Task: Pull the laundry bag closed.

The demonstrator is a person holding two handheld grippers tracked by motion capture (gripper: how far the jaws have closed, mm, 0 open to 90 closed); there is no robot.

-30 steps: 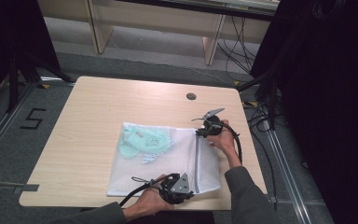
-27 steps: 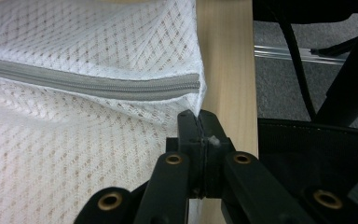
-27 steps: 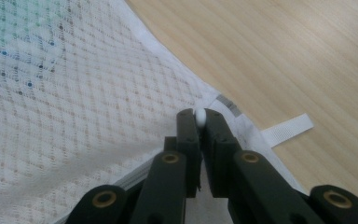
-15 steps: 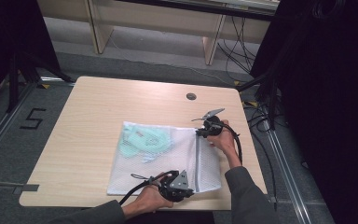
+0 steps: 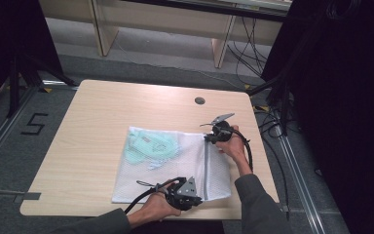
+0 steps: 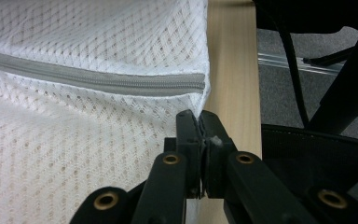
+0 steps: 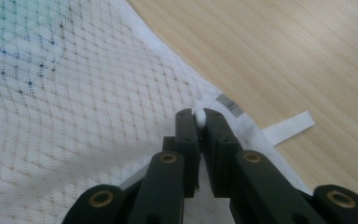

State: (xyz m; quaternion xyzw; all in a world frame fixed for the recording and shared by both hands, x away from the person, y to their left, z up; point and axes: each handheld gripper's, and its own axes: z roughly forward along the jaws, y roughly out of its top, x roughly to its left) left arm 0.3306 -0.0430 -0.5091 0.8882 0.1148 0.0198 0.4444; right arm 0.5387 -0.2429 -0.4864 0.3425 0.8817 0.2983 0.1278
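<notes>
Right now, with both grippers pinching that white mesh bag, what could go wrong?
The right gripper grips only a small white tab, probably the zipper pull, so it may slip. The left gripper pinches just the mesh bag corner beside the zipper; a hard pull might stretch the netting or drag the bag along the table.

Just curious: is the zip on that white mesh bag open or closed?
Closed near the bag's front edge: the grey zip lies flat, joined to its end. Farther along, cannot tell.

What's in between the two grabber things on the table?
The white mesh bag, with its grey zipper running from the right gripper toward the left gripper. The high view shows it.
</notes>
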